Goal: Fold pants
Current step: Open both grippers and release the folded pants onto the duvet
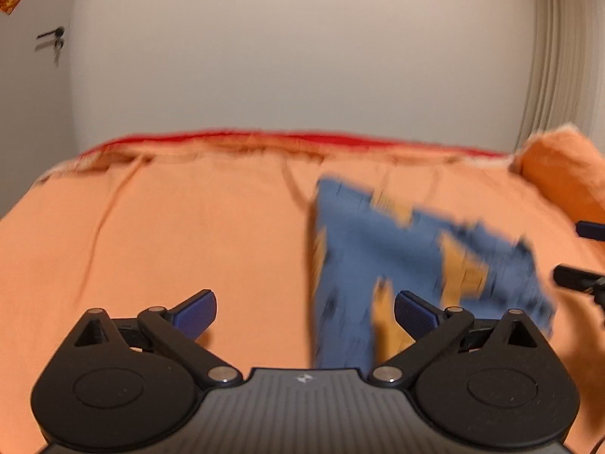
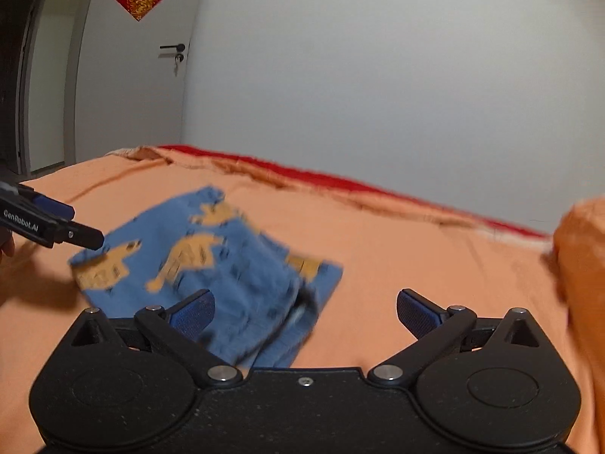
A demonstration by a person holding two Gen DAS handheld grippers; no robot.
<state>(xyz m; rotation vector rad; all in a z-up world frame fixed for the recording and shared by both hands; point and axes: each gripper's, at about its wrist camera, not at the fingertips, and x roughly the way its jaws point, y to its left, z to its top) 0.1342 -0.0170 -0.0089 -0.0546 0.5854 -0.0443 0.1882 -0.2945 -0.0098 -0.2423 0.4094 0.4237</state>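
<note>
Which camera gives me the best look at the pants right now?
The right wrist view: the pants lie folded on the bedspread, whole outline visible, only slightly blurred. The left wrist view shows them off to the right, badly blurred.

Both my feeds were evenly, softly lit, warm-toned indoor light. The pants (image 1: 416,265) smeared with motion blur, pattern unreadable; the bed (image 2: 397,265) edge was soft too. Fisheye bowed the walls, corners went black. Dim shadows sat under each tool.
</note>
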